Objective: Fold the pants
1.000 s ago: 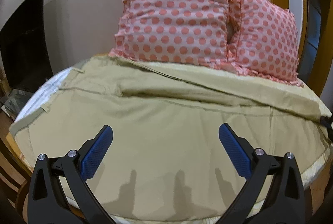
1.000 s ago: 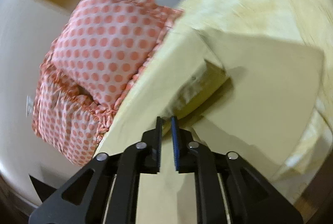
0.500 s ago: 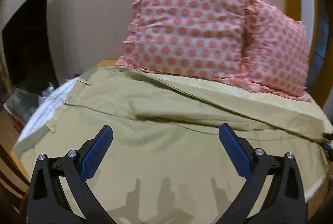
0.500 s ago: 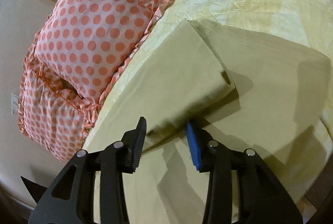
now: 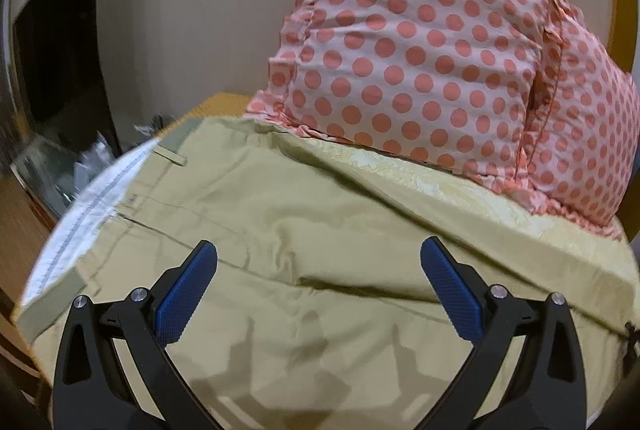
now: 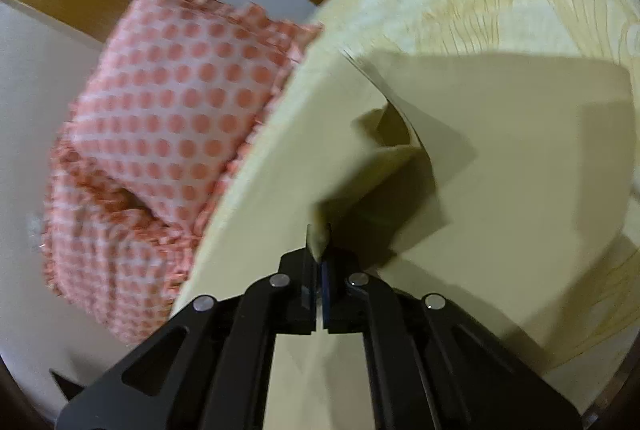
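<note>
Khaki pants (image 5: 280,230) lie spread on a round table, with the waistband and its white lining (image 5: 92,202) at the left. My left gripper (image 5: 318,290) is open and empty, low over the seat of the pants. In the right wrist view my right gripper (image 6: 317,250) is shut on the edge of a pant leg (image 6: 304,166) and holds it lifted off the other leg (image 6: 520,170), which lies flat beneath.
Two pink pillows with coral dots (image 5: 420,42) stand at the back of the table; they also show in the right wrist view (image 6: 172,126). A yellow patterned cloth (image 6: 500,2) covers the table. A dark cabinet (image 5: 60,42) and clutter lie beyond the left edge.
My right gripper opened half a second ago and has now shut on the pant leg edge and lifted it. My left gripper moved left and closer to the waistband, still open.
</note>
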`<state>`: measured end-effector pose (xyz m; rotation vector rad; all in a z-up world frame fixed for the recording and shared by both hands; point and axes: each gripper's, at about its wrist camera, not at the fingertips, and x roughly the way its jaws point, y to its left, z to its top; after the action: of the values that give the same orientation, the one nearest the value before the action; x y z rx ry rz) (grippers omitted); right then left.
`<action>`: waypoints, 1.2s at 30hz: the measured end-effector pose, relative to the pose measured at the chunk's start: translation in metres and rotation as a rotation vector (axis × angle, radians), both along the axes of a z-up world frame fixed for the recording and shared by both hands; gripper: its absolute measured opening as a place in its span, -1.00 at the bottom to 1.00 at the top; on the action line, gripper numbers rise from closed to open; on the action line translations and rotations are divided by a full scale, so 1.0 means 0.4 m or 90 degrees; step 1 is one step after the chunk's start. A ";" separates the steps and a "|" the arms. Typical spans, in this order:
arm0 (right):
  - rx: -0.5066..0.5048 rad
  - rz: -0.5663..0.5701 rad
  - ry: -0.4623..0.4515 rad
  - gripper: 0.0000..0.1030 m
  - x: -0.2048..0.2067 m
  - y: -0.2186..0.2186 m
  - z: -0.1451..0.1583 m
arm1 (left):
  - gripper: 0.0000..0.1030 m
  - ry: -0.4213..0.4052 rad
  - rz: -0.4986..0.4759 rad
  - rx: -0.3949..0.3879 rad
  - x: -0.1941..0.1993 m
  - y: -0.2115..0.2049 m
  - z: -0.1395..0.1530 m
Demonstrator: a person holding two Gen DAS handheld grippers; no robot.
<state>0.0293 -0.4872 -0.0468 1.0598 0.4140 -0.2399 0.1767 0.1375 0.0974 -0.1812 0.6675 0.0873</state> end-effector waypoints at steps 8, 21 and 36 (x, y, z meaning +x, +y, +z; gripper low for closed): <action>-0.010 0.010 -0.028 -0.98 -0.058 -0.001 -0.004 | 0.97 0.050 -0.010 -0.161 0.164 0.058 -0.039; -0.035 0.045 -0.046 -0.98 -0.023 -0.024 0.025 | -0.81 0.192 0.050 -0.182 0.442 0.053 -0.170; -0.061 0.032 -0.010 -0.97 -0.128 -0.107 0.019 | -0.89 0.038 0.016 -0.146 -0.354 0.070 -0.110</action>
<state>-0.0219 -0.5300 -0.0391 0.9551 0.4106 -0.2039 0.0350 0.1654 0.0532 -0.4088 0.7346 0.0394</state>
